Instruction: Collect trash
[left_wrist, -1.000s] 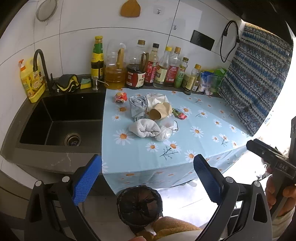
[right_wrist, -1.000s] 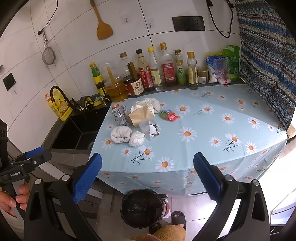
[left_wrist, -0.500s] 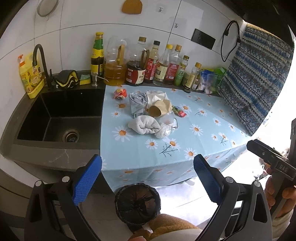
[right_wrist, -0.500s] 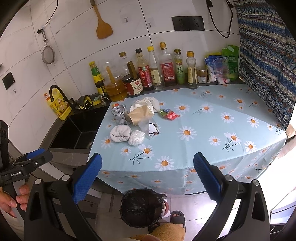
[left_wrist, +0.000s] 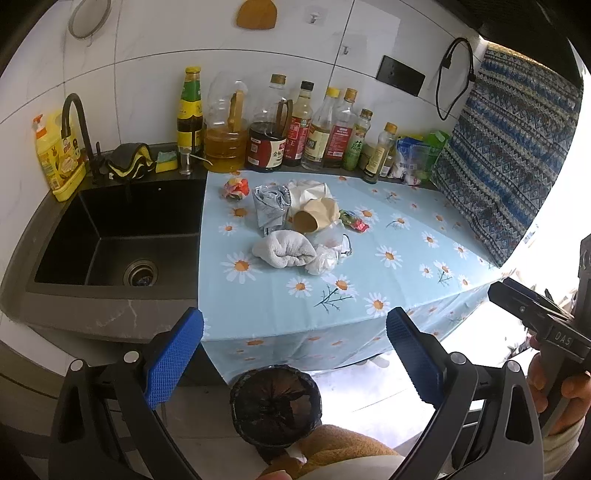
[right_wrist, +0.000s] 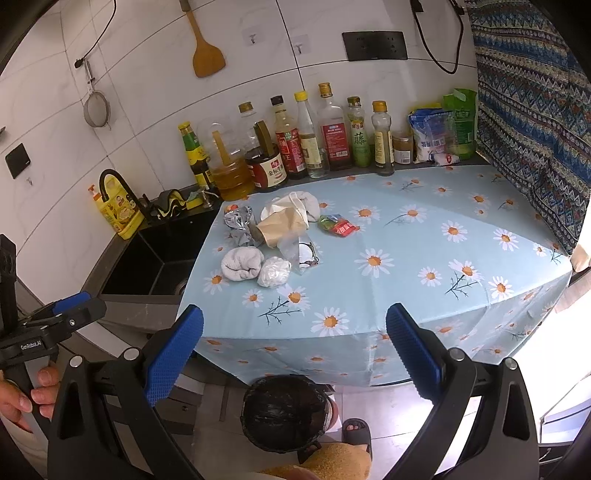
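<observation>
A pile of trash lies on the daisy tablecloth (left_wrist: 369, 280): a grey rolled cloth (left_wrist: 284, 253), a crumpled clear wad (left_wrist: 322, 261), a silver foil bag (left_wrist: 270, 208), a brown paper cup (left_wrist: 314, 218), a red-green wrapper (left_wrist: 353, 220) and a red crumpled wrapper (left_wrist: 236, 188). The same pile shows in the right wrist view, with the cloth (right_wrist: 242, 263) and paper cup (right_wrist: 282, 226). A black-lined trash bin (left_wrist: 275, 402) stands on the floor below the table edge (right_wrist: 284, 410). My left gripper (left_wrist: 295, 354) and right gripper (right_wrist: 295, 350) are both open and empty, held in front of the table.
A black sink (left_wrist: 110, 240) with a faucet (left_wrist: 75, 129) is left of the table. Bottles (left_wrist: 295, 129) line the back wall. A patterned curtain (left_wrist: 509, 155) hangs at the right. A person's sandalled foot (right_wrist: 354, 430) is beside the bin.
Both grippers have drifted slightly; the left view has risen a little so the sink and table sit lower in frame. Nothing was grasped.
</observation>
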